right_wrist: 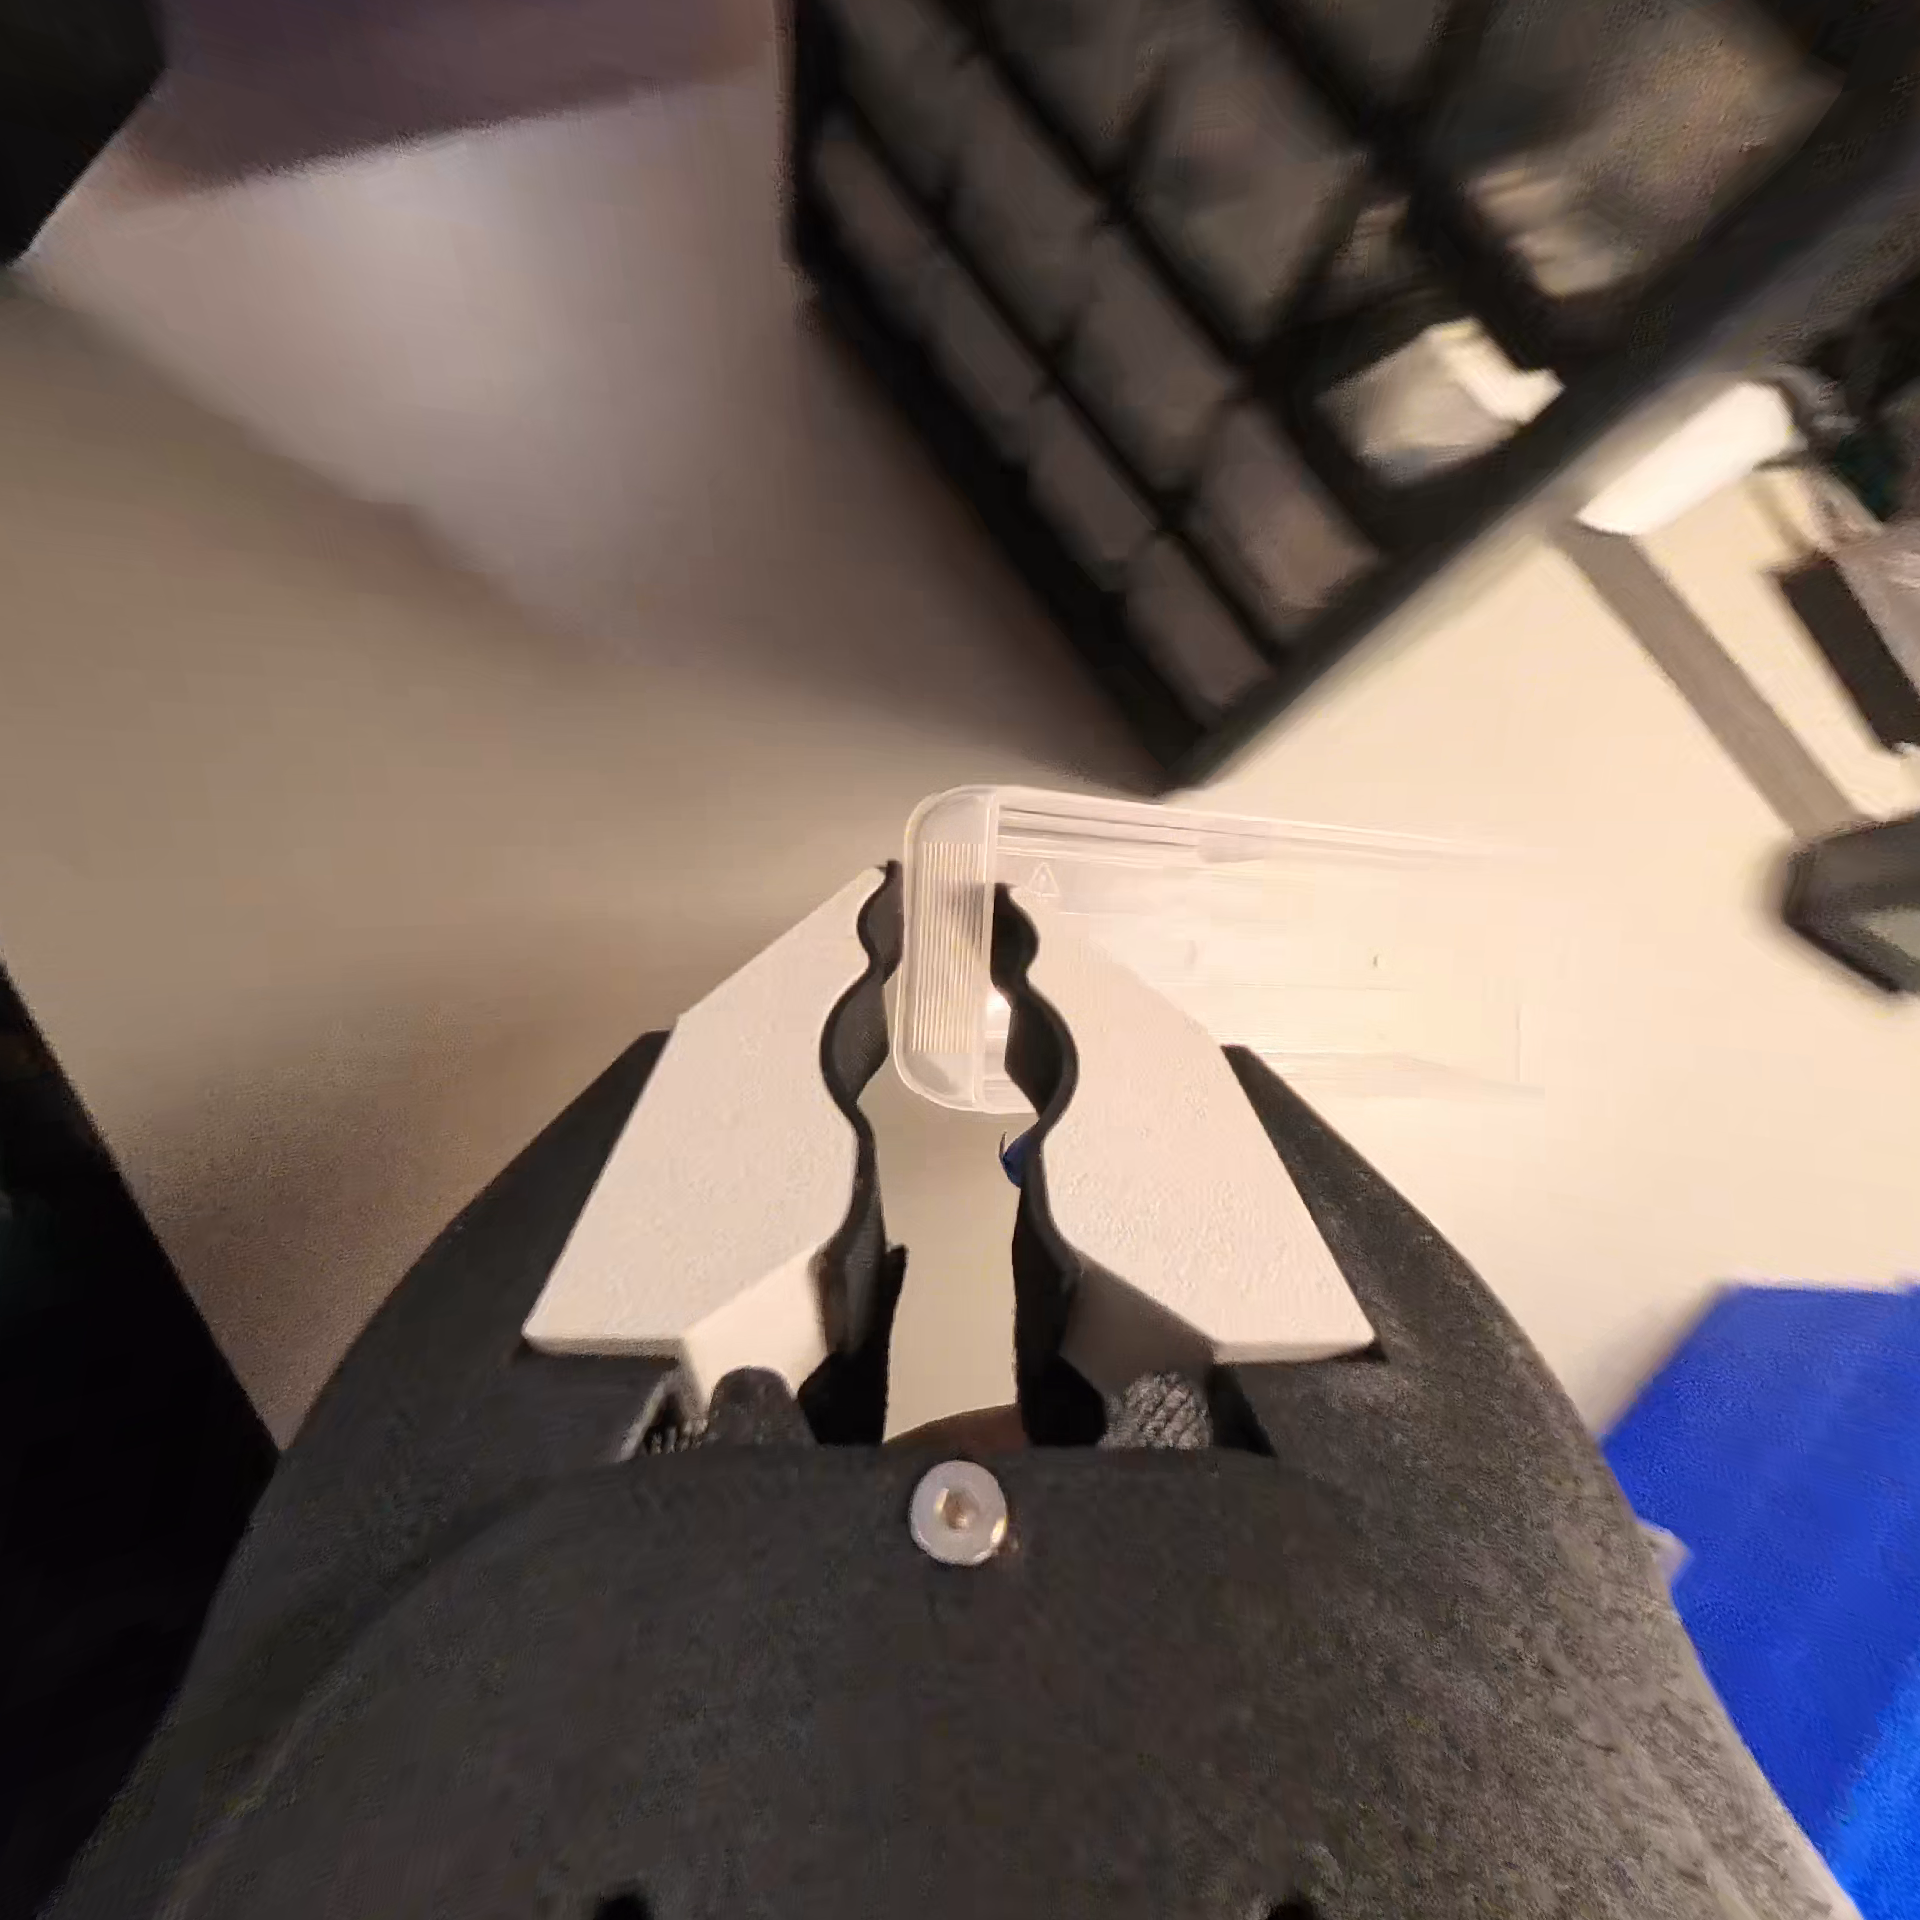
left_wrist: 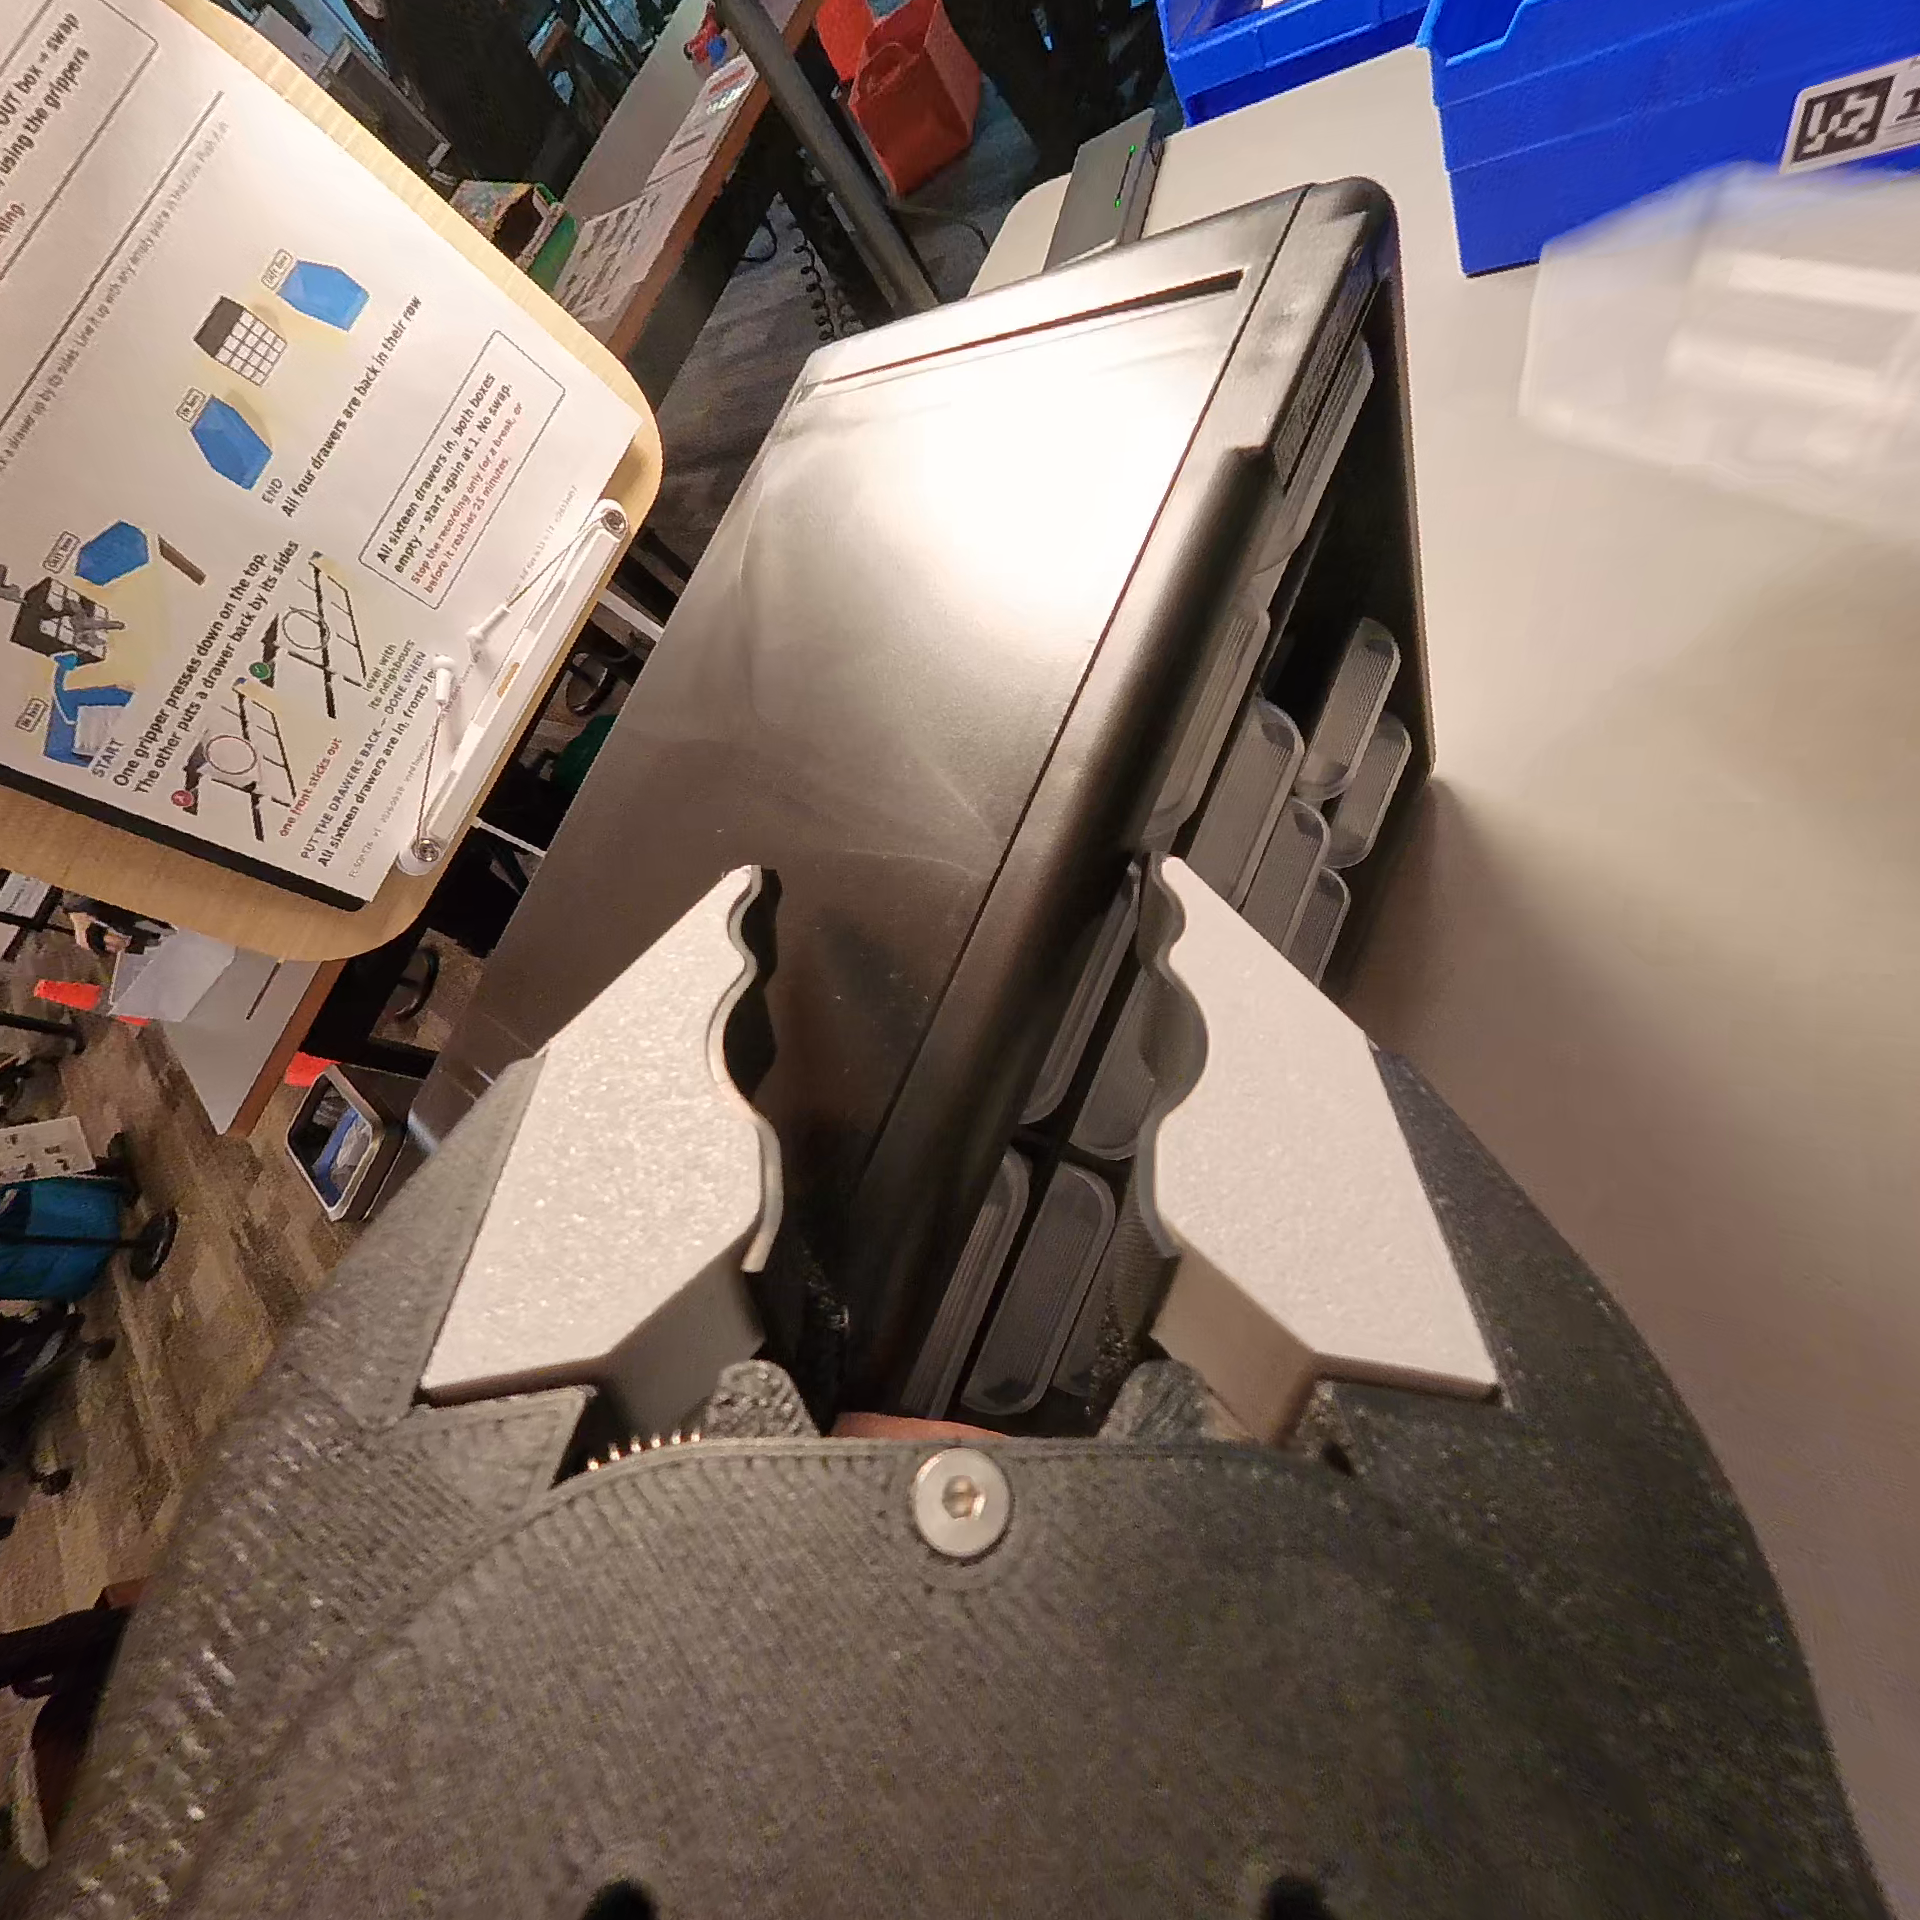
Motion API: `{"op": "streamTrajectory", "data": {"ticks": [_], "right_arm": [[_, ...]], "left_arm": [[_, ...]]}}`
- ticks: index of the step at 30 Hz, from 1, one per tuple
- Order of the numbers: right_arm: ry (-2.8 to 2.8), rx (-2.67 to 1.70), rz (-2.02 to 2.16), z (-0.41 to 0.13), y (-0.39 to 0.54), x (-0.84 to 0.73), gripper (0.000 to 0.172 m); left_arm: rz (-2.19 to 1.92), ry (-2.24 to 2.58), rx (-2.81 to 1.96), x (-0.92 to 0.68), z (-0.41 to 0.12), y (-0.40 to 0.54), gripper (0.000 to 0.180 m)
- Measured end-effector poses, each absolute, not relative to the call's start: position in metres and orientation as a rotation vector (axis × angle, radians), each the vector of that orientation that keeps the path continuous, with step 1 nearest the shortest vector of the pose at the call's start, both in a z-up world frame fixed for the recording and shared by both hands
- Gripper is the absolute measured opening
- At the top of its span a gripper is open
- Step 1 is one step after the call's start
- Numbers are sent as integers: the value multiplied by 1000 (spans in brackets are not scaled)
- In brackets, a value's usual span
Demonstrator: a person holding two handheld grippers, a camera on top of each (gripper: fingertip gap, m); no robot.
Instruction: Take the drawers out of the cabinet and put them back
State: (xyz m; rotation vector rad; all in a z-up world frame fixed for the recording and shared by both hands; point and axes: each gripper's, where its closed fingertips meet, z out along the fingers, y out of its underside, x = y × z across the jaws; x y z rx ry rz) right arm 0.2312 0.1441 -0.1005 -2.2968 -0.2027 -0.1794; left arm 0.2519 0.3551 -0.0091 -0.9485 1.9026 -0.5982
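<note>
Drawers still seated in the black cabinet (left_wrist: 997, 644) show as ribbed grey fronts (left_wrist: 1262, 790) down its open face; about ten can be made out in the left wrist view, though the steep angle makes that count uncertain. One more clear plastic drawer (right_wrist: 1247, 935) is out of the cabinet, held by its ribbed front tab (right_wrist: 951, 966) in the right gripper (right_wrist: 940, 883), whose dark wavy pads press on the tab from both sides, above the pale desk (right_wrist: 364, 675). The left gripper (left_wrist: 956, 883) hangs wide open over the cabinet's top front edge with nothing between its fingers (left_wrist: 665, 1039). Two blue bins (left_wrist: 1662, 104) stand toward the desk's far edge. An instruction sheet on a wooden board (left_wrist: 312, 468) leans beyond the desk's left edge, with cluttered office floor (left_wrist: 156, 1143) below it.
</note>
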Motion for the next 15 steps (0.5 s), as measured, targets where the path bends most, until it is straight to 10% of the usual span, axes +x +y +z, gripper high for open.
{"op": "streamTrajectory", "data": {"ticks": [1, 7, 15], "right_arm": [[-139, -2277, -219, -85, 138, 248, 17], [358, -2232, -456, -21, 74, 385, 17], [814, -2378, -434, -100, 23, 513, 18]], "left_arm": [[-597, 1902, -949, 252, -9, 355, 72], [-592, 1902, -950, 252, -9, 355, 73], [-593, 1901, -949, 252, -9, 355, 73]]}}
